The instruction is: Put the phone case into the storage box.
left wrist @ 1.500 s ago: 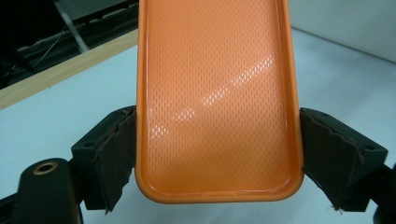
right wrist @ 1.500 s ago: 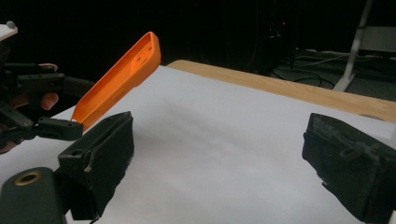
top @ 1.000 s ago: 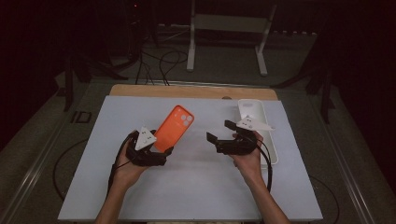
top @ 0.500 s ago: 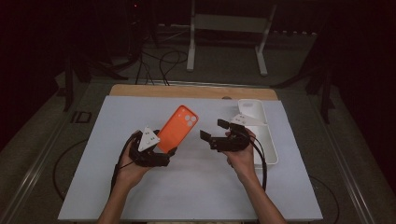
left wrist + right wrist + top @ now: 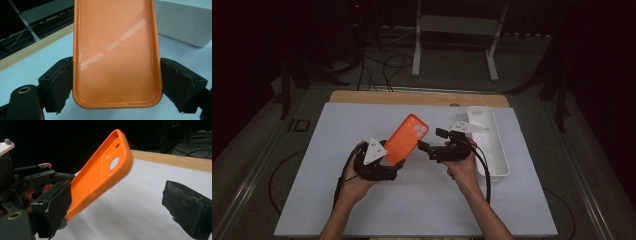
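Here the left gripper (image 5: 398,161) holds an orange phone case (image 5: 408,138) by its lower end, its two black jaws pressed against the case's long edges, as the left gripper view shows with the case's dimpled inner face (image 5: 116,52) turned toward the camera. In the high view the case is lifted off the white mat (image 5: 337,200) and leans up and to the right, its camera cut-outs at the raised top end. The right gripper (image 5: 433,144) sits just to the right of the case, jaws spread wide and gripping nothing; in the right gripper view the case (image 5: 100,177) stands tilted between those jaws, close to the left-hand pad (image 5: 58,207) and well apart from the right-hand one, though whether it touches the near pad cannot be told. The person's left hand (image 5: 354,180) and right hand (image 5: 464,167) grip the tools from below. At the right edge of the mat lies a long white tray (image 5: 499,155), its visible inside bare white, partly covered at its near-left by the right gripper's grey plate; a corner of the same tray (image 5: 182,22) appears behind the case in the left gripper view. A wooden board (image 5: 412,98) borders the mat's far side.
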Motion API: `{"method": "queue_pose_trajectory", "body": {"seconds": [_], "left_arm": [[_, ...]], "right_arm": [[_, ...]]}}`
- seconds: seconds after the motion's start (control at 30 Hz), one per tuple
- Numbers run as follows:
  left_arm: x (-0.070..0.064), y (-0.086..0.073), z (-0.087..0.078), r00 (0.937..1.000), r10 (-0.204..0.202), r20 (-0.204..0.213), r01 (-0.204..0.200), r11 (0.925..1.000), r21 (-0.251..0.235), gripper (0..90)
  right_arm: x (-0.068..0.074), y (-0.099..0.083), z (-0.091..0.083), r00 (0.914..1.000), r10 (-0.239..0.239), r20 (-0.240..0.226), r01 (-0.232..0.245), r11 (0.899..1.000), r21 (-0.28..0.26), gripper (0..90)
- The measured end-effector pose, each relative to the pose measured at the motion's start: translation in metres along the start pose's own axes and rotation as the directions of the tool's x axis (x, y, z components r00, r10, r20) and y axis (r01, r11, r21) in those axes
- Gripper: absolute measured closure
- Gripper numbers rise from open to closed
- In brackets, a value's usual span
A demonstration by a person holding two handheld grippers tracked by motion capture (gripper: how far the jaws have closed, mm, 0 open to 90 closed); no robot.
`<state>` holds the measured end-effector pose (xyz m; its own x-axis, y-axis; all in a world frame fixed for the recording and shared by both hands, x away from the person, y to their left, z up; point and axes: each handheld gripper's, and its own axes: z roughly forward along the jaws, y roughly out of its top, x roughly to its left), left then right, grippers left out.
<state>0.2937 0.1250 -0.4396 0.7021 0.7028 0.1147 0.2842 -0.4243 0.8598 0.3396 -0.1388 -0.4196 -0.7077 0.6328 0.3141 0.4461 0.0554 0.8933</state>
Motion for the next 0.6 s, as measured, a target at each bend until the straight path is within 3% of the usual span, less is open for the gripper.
{"method": "queue_pose_trajectory", "body": {"seconds": [0.6], "left_arm": [[-0.014,0.005,0.004,0.9989,0.032,0.033,-0.032,0.9995,-0.007,16.5]], "right_arm": [[0.006,0.001,0.014,0.9983,0.036,-0.046,-0.035,0.999,0.024,9.1]]}}
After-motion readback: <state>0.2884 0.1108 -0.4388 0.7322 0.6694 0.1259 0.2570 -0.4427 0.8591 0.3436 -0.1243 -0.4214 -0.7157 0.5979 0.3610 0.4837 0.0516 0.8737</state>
